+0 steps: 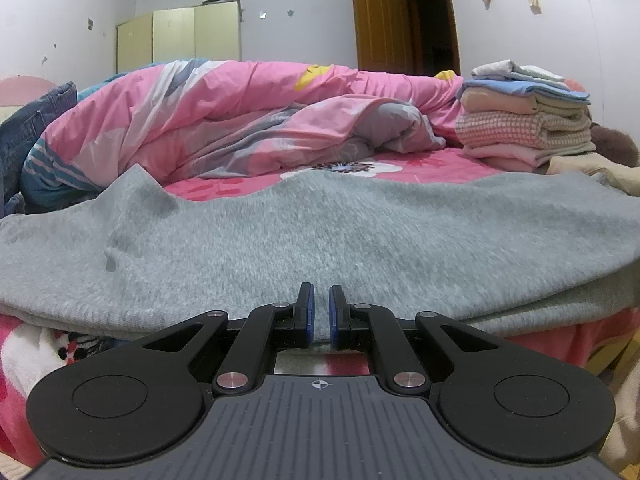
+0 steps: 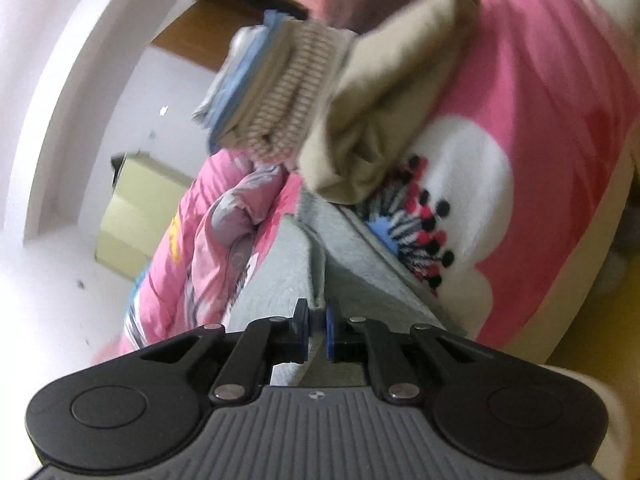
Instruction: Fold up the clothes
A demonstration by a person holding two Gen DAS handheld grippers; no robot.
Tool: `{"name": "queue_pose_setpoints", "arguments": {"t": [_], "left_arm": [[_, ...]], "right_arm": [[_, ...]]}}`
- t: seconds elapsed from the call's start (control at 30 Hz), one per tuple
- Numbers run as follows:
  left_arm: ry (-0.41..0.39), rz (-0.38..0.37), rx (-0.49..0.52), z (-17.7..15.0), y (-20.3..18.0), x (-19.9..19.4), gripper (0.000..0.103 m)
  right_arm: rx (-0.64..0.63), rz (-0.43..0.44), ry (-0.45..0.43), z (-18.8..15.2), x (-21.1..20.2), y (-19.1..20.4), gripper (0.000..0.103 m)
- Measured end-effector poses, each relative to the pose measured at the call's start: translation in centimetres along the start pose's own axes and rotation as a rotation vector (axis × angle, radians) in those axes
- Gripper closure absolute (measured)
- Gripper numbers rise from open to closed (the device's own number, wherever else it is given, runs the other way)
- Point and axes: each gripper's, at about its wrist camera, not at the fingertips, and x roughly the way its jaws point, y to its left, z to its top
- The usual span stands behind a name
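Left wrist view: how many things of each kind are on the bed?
Grey garment being folded: 1
Stack of folded clothes: 1
Pink quilt: 1
Denim garment: 1
Beige cloth: 1
Total: 5

Count by kind, referenced to the tool:

- Grippers: two, left gripper [image 1: 320,312] and right gripper [image 2: 318,328].
- Grey garment [image 1: 320,232]: one, directly ahead of the left fingertips.
- Stack of folded clothes [image 1: 524,120]: one, ahead and to the right.
- Pink quilt [image 1: 224,120]: one, beyond the garment.
- Beige folded cloth [image 2: 384,112]: one, ahead of the right gripper.
- Cabinet [image 1: 178,36]: one, three door panels, far ahead on the left.
- Open door [image 1: 380,24]: one.
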Motion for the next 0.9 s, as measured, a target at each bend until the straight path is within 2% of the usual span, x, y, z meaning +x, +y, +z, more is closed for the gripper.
{"name": "queue_pose_setpoints", "arguments": {"t": [0.3, 0.6, 0.67, 0.73, 0.83, 0.9], "left_arm": [[-0.002, -0.003, 0.001, 0.0, 0.2, -0.1, 0.096], [-0.005, -0.002, 0.013, 0.0, 0.2, -0.2, 0.096], [-0.005, -0.001, 0.019, -0.1, 0.2, -0.3, 0.096], [-0.006, 0.000, 0.022, -0.1, 0.1, -0.3, 0.096], [-0.006, 0.000, 0.023, -0.1, 0.1, -0.2, 0.096], [-0.007, 0.001, 0.025, -0.1, 0.1, -0.2, 0.096]], "right_arm": [[-0.125, -0.103, 0.060, -0.9, -0.8, 0.9, 0.095], [-0.398, -0.294, 0.208, -1.4, 3.2, 1.5, 0.094], [-0.449, -0.344, 0.239, -1.5, 4.0, 1.9, 0.091], [-0.494, -0.418, 0.230, -1.2, 3.9, 2.4, 0.088], [-0.499, -0.396, 0.163, 0.0, 2.1, 2.9, 0.087], [-0.475, -0.300, 0.108, 1.3, 0.9, 3.7, 0.083]]}}
